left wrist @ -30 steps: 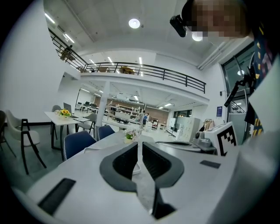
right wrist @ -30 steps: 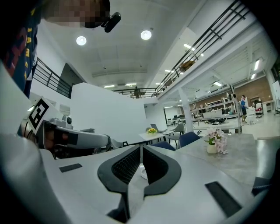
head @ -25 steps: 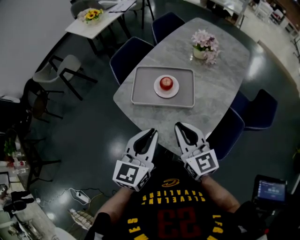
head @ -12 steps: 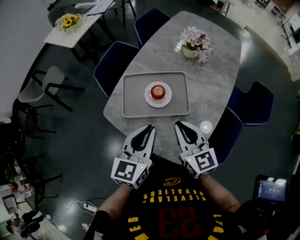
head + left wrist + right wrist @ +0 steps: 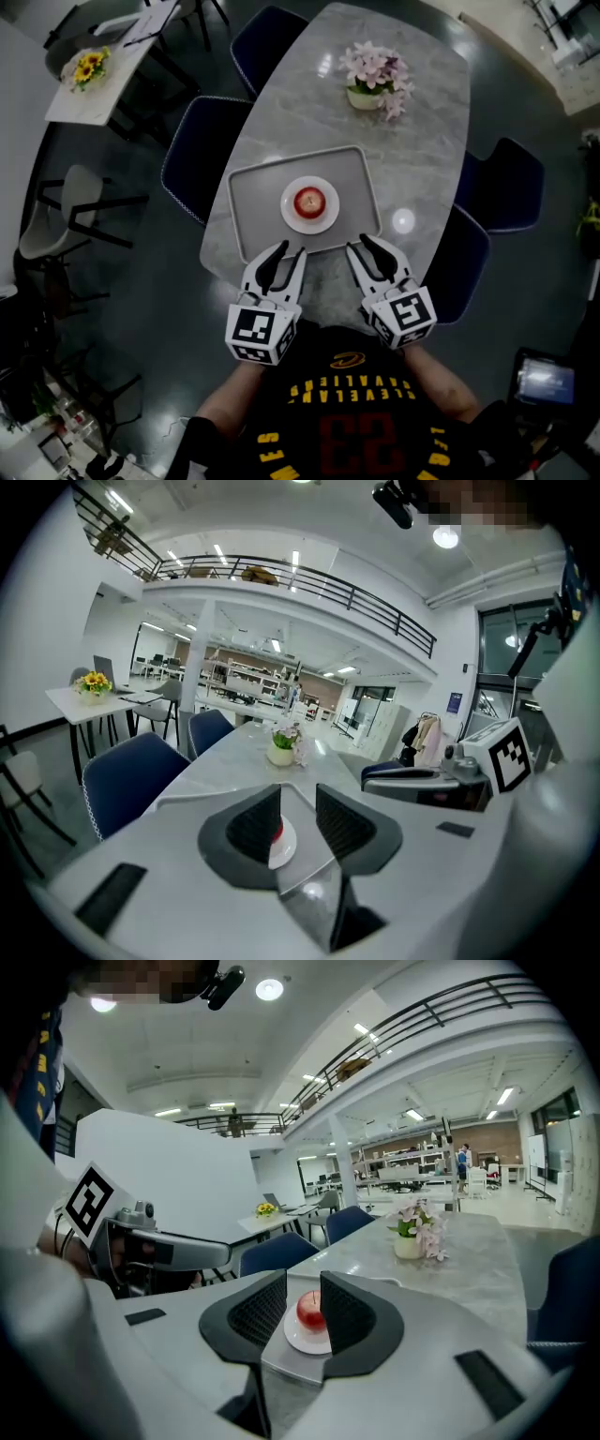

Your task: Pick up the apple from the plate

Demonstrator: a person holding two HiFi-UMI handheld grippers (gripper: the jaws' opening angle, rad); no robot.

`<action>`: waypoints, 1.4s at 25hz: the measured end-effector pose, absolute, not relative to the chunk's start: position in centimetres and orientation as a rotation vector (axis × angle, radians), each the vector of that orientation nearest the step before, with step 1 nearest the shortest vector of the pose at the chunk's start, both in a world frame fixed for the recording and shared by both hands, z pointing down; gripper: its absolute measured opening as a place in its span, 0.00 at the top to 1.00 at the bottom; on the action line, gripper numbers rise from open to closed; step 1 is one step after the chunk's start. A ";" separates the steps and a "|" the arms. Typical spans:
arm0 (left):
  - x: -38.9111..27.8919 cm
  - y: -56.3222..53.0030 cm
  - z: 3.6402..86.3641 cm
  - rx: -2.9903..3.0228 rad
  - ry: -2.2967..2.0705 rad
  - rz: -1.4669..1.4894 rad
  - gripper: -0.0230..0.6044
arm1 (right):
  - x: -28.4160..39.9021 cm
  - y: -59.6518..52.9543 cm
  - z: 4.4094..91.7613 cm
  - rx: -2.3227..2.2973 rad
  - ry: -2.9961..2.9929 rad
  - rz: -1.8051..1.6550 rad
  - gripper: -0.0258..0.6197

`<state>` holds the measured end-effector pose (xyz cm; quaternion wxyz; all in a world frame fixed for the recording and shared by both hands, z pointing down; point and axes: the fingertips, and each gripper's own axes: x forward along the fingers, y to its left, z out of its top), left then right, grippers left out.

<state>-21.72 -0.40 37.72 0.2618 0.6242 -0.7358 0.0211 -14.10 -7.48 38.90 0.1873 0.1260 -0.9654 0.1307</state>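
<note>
Apple (image 5: 308, 200) is sitting red and upright in the middle of a round white plate (image 5: 310, 226), and the plate is lying at the centre of a grey rectangular tray (image 5: 255, 199) on the near part of the grey marbled worktop (image 5: 427, 122). Both grippers are pointing toward it from the near side, side by side and apart from each other. In the head view their tips are showing over the tray's near rim, and neither is touching the apple or the plate. The left gripper (image 5: 290, 249) is standing open with nothing gripped, and its jaws have just been opening wider. Its own view is showing only a red sliver of the apple and a piece of the plate past the left jaw, well beyond the pads. The right gripper (image 5: 364, 243) is also standing open and empty, and in its own view the apple is appearing in the gap between the two jaws, farther off on the plate. A pot of pale pink flowers (image 5: 368, 79) is standing on the far part of the worktop, well apart from the tray. Dark blue chairs (image 5: 201, 142) are standing along the worktop's left and right sides, and a small white table (image 5: 122, 54) carrying a yellow bouquet (image 5: 87, 66) is standing at the far left on the dark glossy floor (image 5: 141, 281).
</note>
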 end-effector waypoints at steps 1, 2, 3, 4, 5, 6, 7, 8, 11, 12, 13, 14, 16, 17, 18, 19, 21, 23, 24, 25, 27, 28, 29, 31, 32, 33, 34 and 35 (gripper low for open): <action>-22.2 -0.5 38.4 1.682 -1.973 0.067 0.79 | -14.4 -7.8 39.3 0.367 -2.701 0.378 0.81; -22.7 -0.7 39.0 1.675 -1.954 0.077 0.79 | -14.7 -8.1 39.7 0.380 -2.686 0.386 0.81; -23.1 -0.9 39.7 1.669 -1.936 0.086 0.79 | -14.9 -8.3 40.2 0.389 -2.672 0.395 0.81; -23.5 -1.1 40.2 1.667 -1.919 0.094 0.79 | -15.0 -8.5 40.7 0.396 -2.660 0.403 0.81; -23.9 -1.3 40.8 1.665 -1.903 0.101 0.79 | -15.2 -8.7 41.2 0.399 -2.649 0.409 0.81; -24.3 -1.5 41.3 1.662 -1.889 0.106 0.79 | -15.4 -8.8 41.8 0.400 -2.636 0.416 0.81; -24.8 -1.8 41.8 1.658 -1.877 0.108 0.79 | -15.5 -8.8 42.5 0.402 -2.619 0.428 0.81; -25.3 -2.0 42.3 1.651 -1.866 0.108 0.79 | -15.6 -8.9 43.1 0.407 -2.600 0.442 0.81; -26.6 -2.5 44.1 1.624 -1.823 0.104 0.79 | -16.0 -9.2 45.0 0.434 -2.543 0.494 0.81; -27.0 -2.6 44.8 1.610 -1.803 0.101 0.79 | -16.2 -9.3 45.6 0.444 -2.521 0.521 0.81; -27.4 -2.6 45.5 1.593 -1.782 0.096 0.79 | -16.3 -9.5 46.4 0.451 -2.499 0.551 0.81; -27.8 -2.7 46.2 1.574 -1.759 0.090 0.79 | -16.4 -9.6 47.1 0.457 -2.476 0.581 0.81; -28.4 -2.8 47.6 1.535 -1.712 0.073 0.79 | -16.6 -9.9 48.5 0.474 -2.438 0.626 0.81; -28.6 -2.9 48.3 1.518 -1.689 0.067 0.79 | -16.7 -10.1 49.1 0.485 -2.422 0.641 0.81; -28.8 -3.0 49.0 1.501 -1.667 0.064 0.79 | -16.7 -10.4 49.7 0.498 -2.408 0.655 0.81; -29.0 -3.0 49.7 1.486 -1.647 0.064 0.79 | -16.8 -10.6 50.2 0.511 -2.395 0.669 0.81; -29.2 -3.2 51.1 1.461 -1.606 0.064 0.79 | -16.7 -10.9 51.4 0.537 -2.365 0.708 0.81; -29.2 -3.4 52.5 1.435 -1.566 0.065 0.79 | -16.6 -11.1 52.6 0.561 -2.330 0.759 0.81; -29.2 -3.5 53.2 1.420 -1.546 0.064 0.79 | -16.5 -11.1 53.2 0.571 -2.312 0.785 0.81; -29.2 -3.6 53.8 1.404 -1.529 0.064 0.79 | -16.4 -11.2 53.8 0.579 -2.295 0.807 0.81; -29.3 -3.8 55.0 1.374 -1.504 0.066 0.79 | -16.3 -11.4 54.6 0.591 -2.265 0.844 0.81; -29.4 -3.9 55.4 1.360 -1.496 0.067 0.79 | -16.3 -11.5 55.0 0.595 -2.253 0.861 0.81; -29.6 -4.0 55.8 1.346 -1.488 0.065 0.79 | -16.3 -11.6 55.3 0.598 -2.243 0.877 0.81; -29.9 -4.1 56.6 1.315 -1.474 0.056 0.79 | -16.5 -11.8 55.9 0.604 -2.225 0.900 0.81; -30.1 -4.0 56.9 1.303 -1.470 0.053 0.79 | -16.6 -11.9 56.2 0.607 -2.215 0.908 0.81; -30.3 -4.0 57.1 1.295 -1.467 0.053 0.79 | -16.7 -12.0 56.5 0.610 -2.205 0.914 0.81; -30.4 -4.0 57.3 1.291 -1.465 0.055 0.79 | -16.8 -12.1 56.8 0.612 -2.194 0.920 0.81; -30.6 -4.1 57.6 1.287 -1.463 0.058 0.79 | -16.9 -12.3 57.2 0.613 -2.183 0.925 0.81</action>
